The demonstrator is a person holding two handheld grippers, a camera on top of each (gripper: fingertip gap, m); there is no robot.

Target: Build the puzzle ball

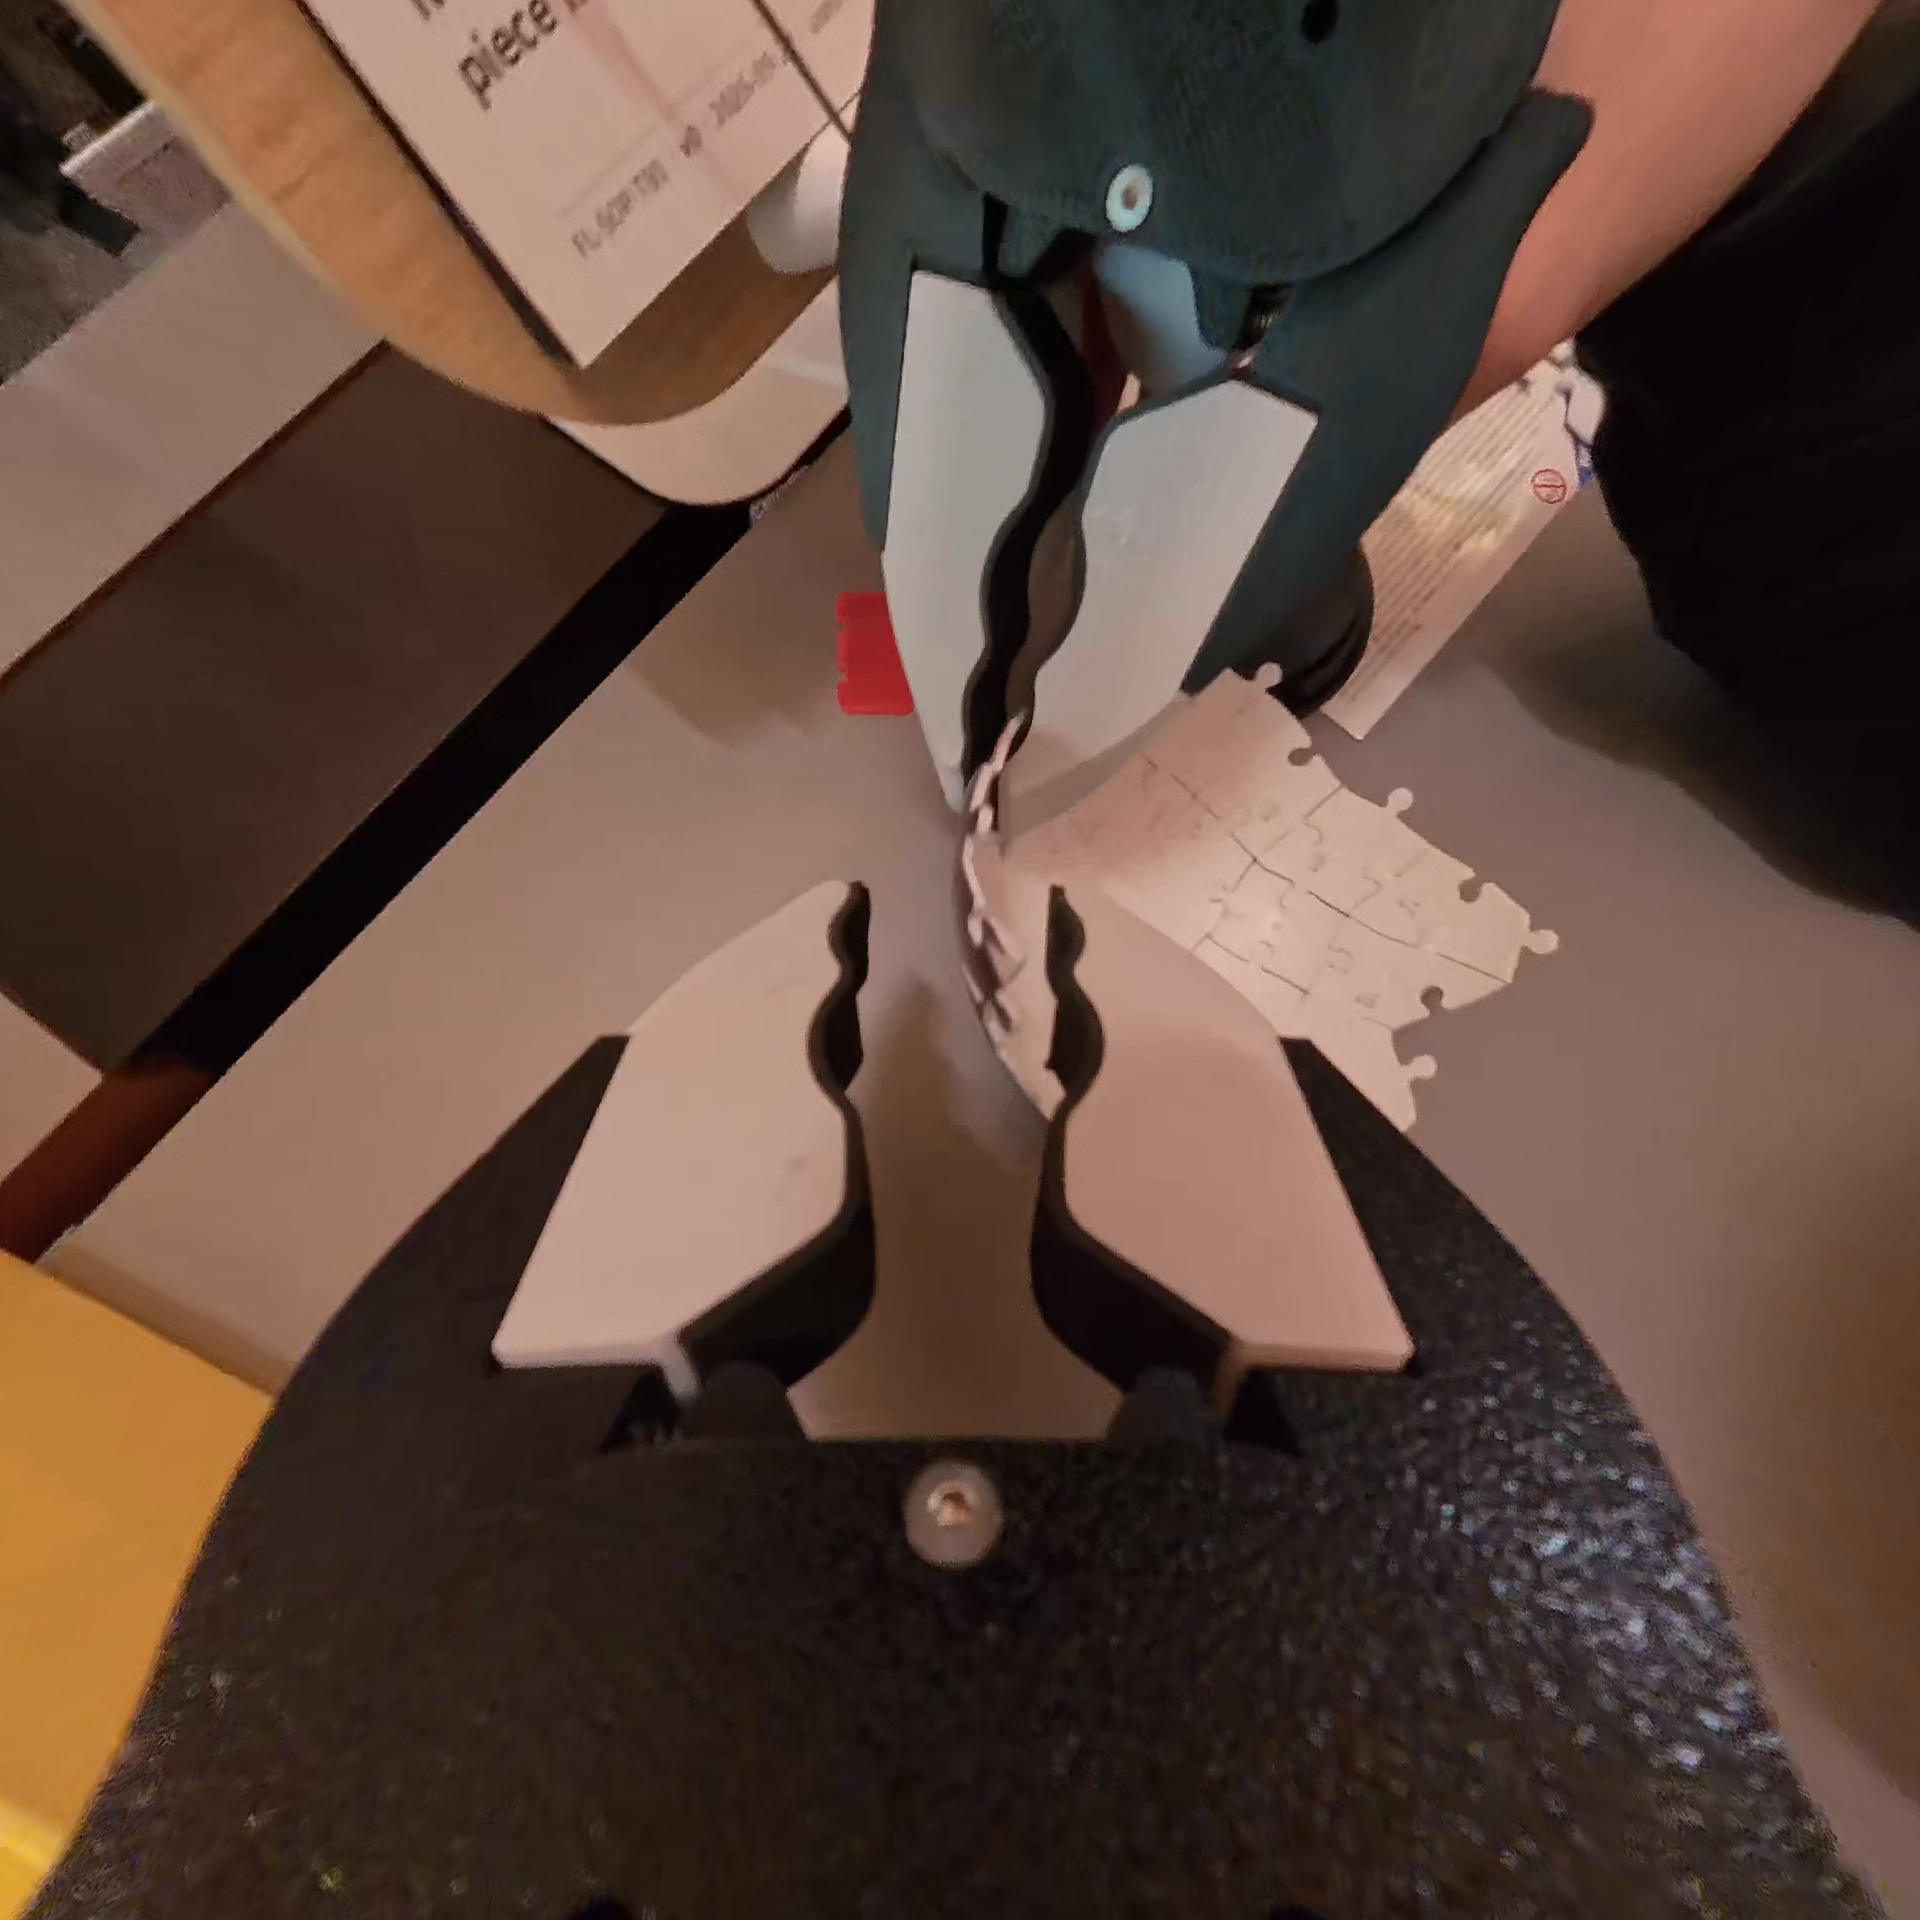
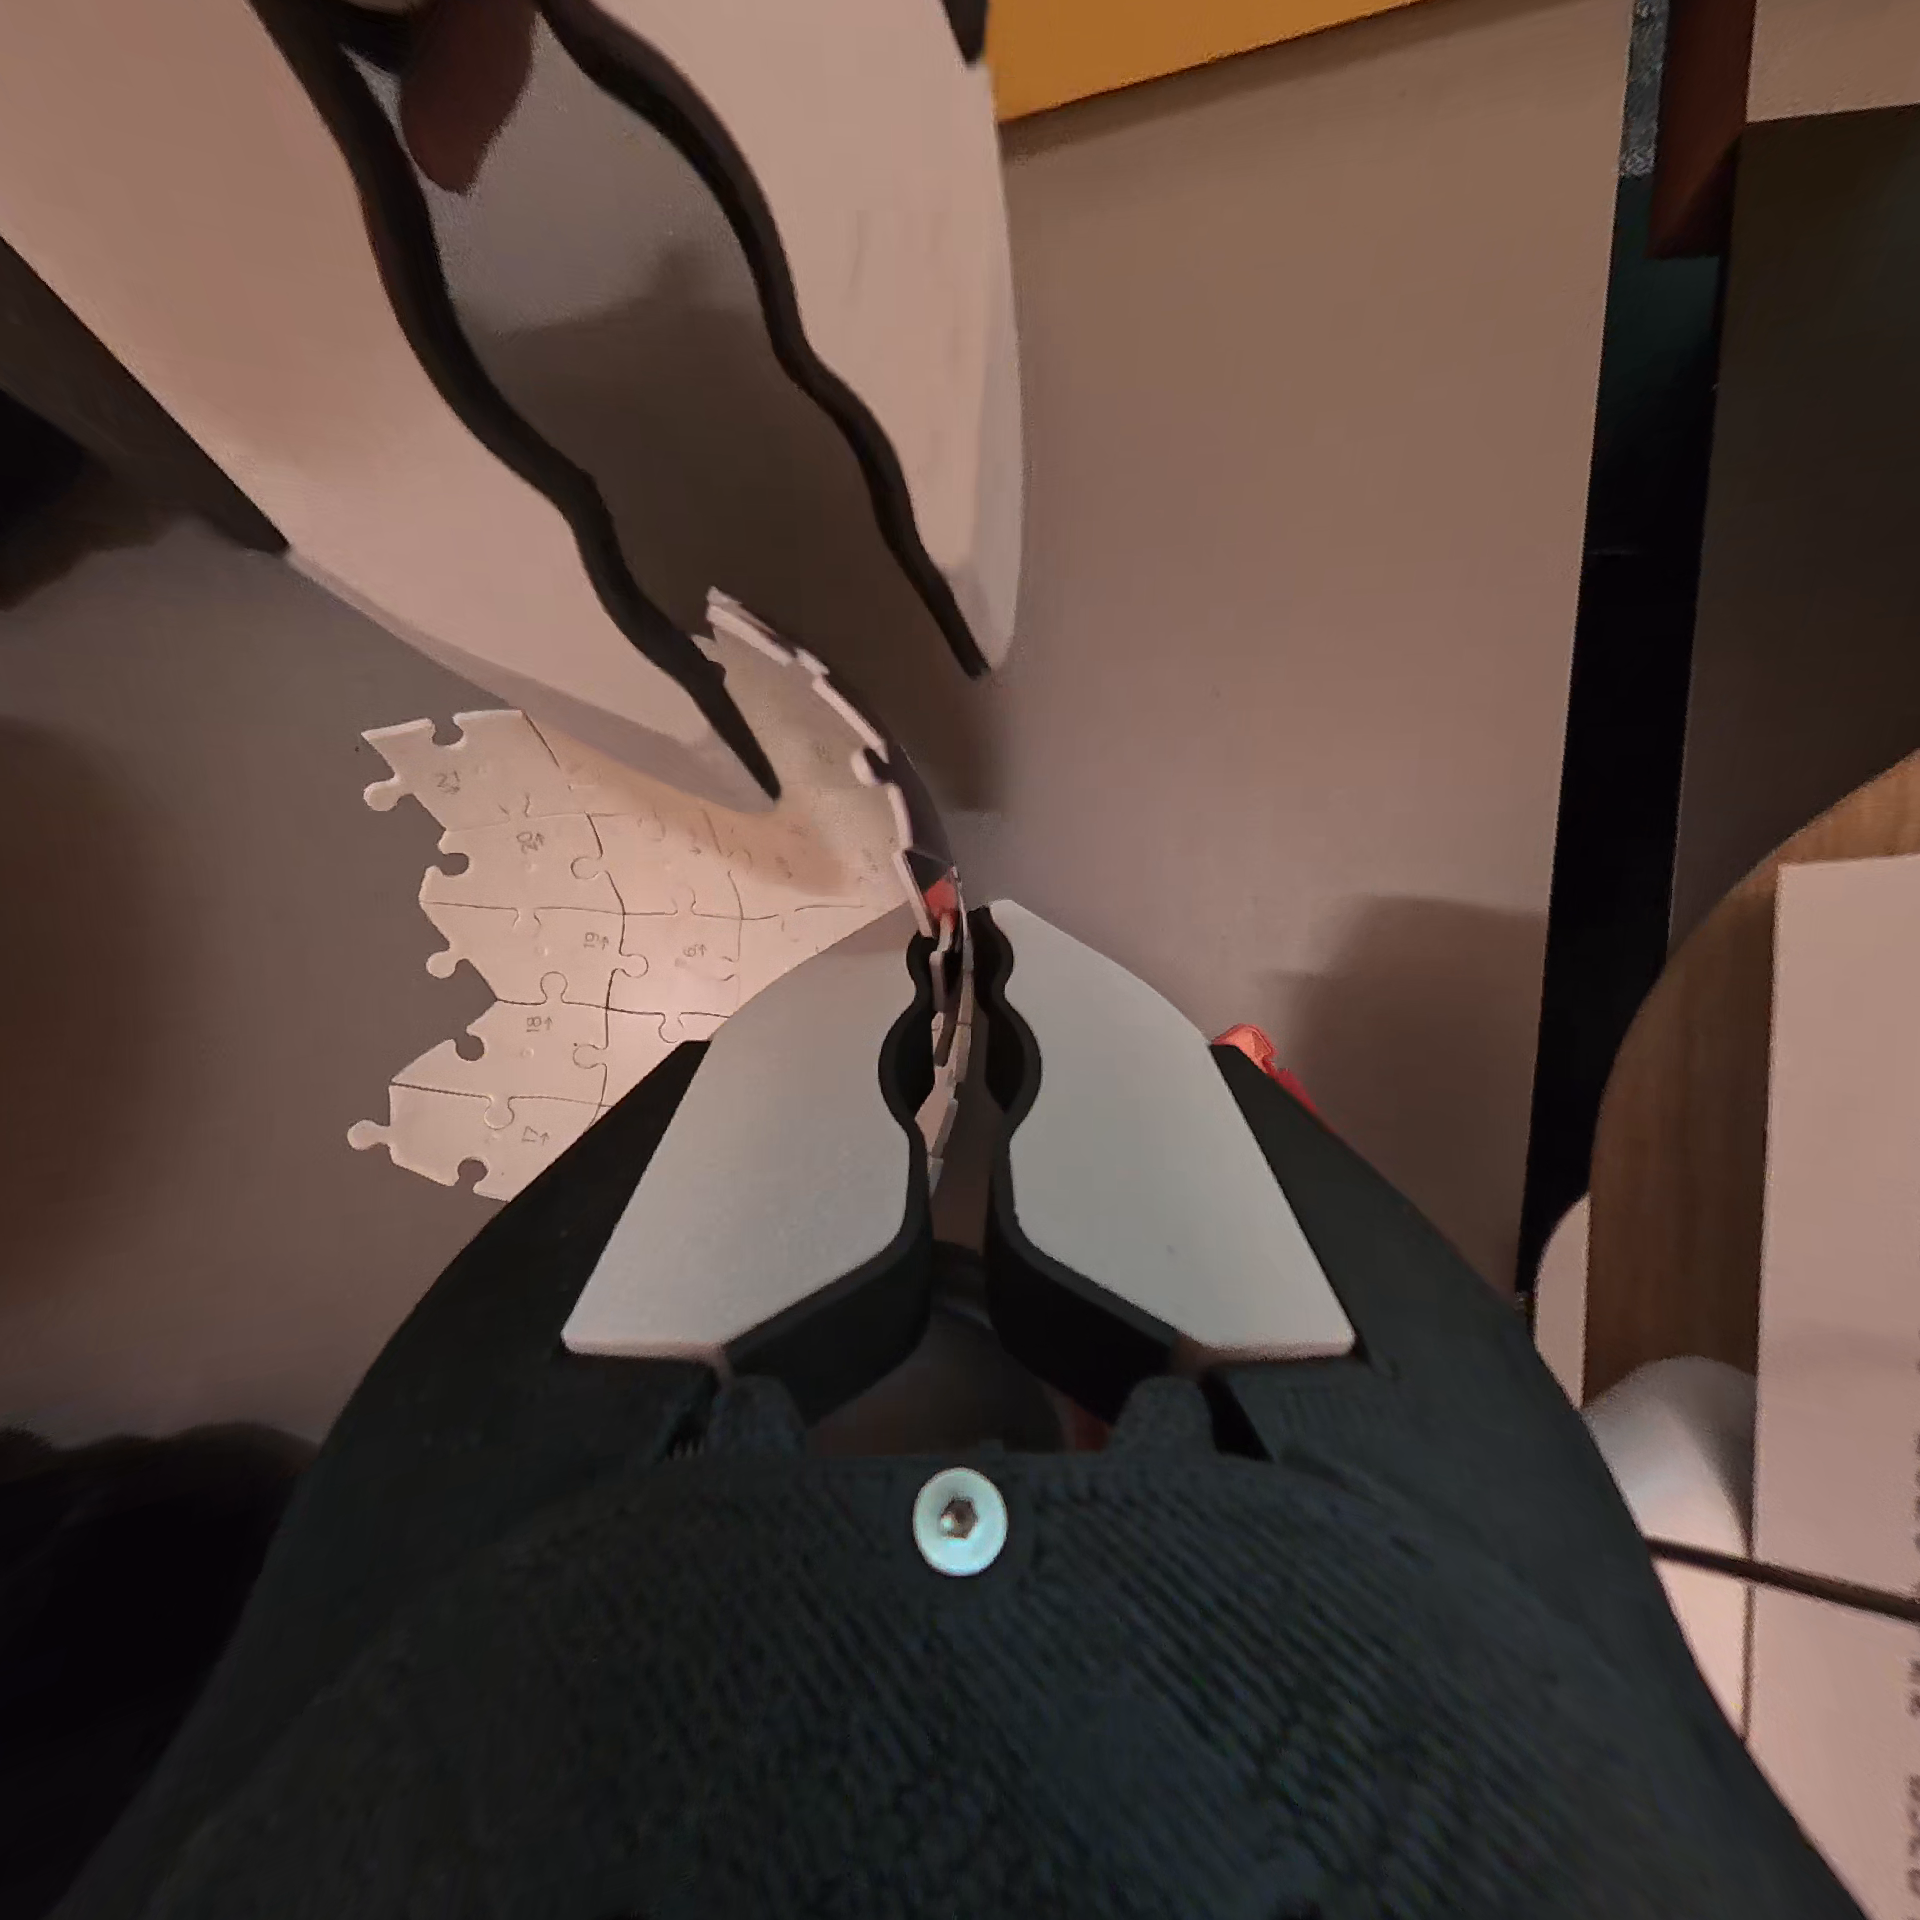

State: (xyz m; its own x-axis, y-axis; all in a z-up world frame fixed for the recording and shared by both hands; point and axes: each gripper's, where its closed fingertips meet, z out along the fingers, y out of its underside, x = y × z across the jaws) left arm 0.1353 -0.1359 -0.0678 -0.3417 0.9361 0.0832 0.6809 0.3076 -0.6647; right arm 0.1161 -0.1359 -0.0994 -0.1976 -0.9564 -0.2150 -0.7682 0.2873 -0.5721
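A curved shell of joined white puzzle pieces stands on edge on the grey table, its numbered inner side facing out; it also shows in the right wrist view. My right gripper is shut on the shell's printed rim, and in the left wrist view it reaches in from the top. My left gripper is open, its fingers on either side of the same rim a little farther along and not clamped on it. In the right wrist view the left gripper comes down from the top, one fingertip resting on the shell's inner face.
A red puzzle piece lies on the grey table behind the right gripper. A white printed leaflet lies at the back right. A wooden board with a paper sheet overhangs at the top left. A yellow surface is at the lower left. About 4 centimeters separates my left fingertips from my right.
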